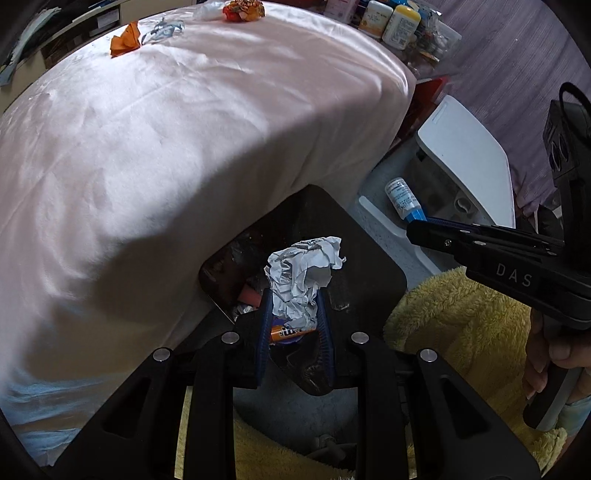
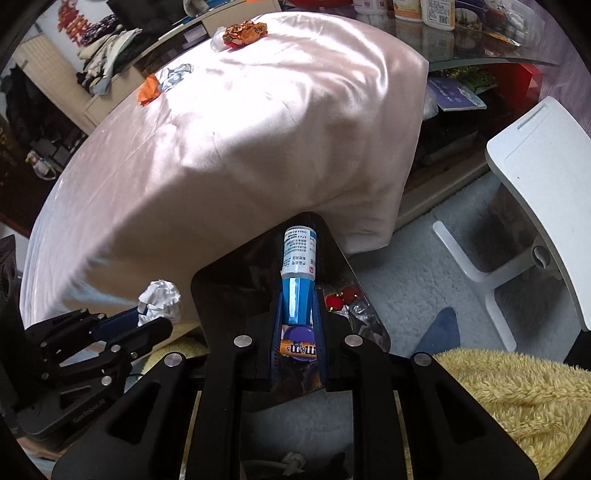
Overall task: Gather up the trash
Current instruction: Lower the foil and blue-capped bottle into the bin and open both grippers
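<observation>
My left gripper (image 1: 293,306) is shut on a crumpled white paper ball (image 1: 301,275) and holds it above the open black trash bin (image 1: 373,258). My right gripper (image 2: 297,306) is shut on a small bottle with a blue cap (image 2: 298,269), also above the bin (image 2: 225,288). An M&M's wrapper (image 2: 299,349) and other scraps lie inside the bin. On the pink-covered table (image 1: 184,129) lie an orange scrap (image 1: 125,38), a grey-white wrapper (image 1: 164,29) and an orange-red snack wrapper (image 1: 243,9). The right gripper with its bottle shows in the left wrist view (image 1: 415,221). The left gripper shows in the right wrist view (image 2: 155,319).
A white stool (image 2: 543,173) stands right of the bin. A yellow fluffy blanket (image 2: 517,391) lies below right. Bottles and packets (image 1: 399,22) crowd a shelf beyond the table's far right corner. The floor has a pale carpet (image 2: 424,258).
</observation>
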`<state>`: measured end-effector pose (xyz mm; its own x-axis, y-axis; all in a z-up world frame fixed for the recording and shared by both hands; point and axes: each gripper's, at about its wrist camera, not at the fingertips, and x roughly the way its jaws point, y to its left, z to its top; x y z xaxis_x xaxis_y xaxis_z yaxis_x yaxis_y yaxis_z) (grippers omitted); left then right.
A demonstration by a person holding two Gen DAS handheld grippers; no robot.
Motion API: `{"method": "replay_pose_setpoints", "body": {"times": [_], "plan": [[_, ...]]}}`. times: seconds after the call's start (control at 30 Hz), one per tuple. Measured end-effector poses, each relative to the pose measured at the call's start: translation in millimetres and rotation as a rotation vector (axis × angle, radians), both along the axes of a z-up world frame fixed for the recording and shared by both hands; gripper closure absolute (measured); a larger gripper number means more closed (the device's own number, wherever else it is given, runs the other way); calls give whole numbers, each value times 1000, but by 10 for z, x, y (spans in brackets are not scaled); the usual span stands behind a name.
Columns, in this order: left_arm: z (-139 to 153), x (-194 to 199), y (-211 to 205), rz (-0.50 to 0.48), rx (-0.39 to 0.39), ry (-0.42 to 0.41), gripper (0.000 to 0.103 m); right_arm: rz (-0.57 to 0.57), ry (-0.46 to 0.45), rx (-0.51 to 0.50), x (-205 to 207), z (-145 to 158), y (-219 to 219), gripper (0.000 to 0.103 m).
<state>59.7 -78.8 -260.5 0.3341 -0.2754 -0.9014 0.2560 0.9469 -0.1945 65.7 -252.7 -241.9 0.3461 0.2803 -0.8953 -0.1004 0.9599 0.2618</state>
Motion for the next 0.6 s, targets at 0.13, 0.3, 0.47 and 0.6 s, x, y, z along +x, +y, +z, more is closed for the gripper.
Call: {"method": "replay_pose_setpoints", "body": {"times": [0.13,0.3,0.47,0.6], "plan": [[-91,39,-60,-9,-1,25,81,5,29,5,3,-84,14,86],[-130,91,-57,-11,-14,45,76,12,41,15,45,-101,24,84],[-130,117,-52,-6,-3,49,69,-5,54,-6,97,-125,13,81],[-81,110,10,4,4,40,63,-20,59,-8,118,-135,-35,69]]}}
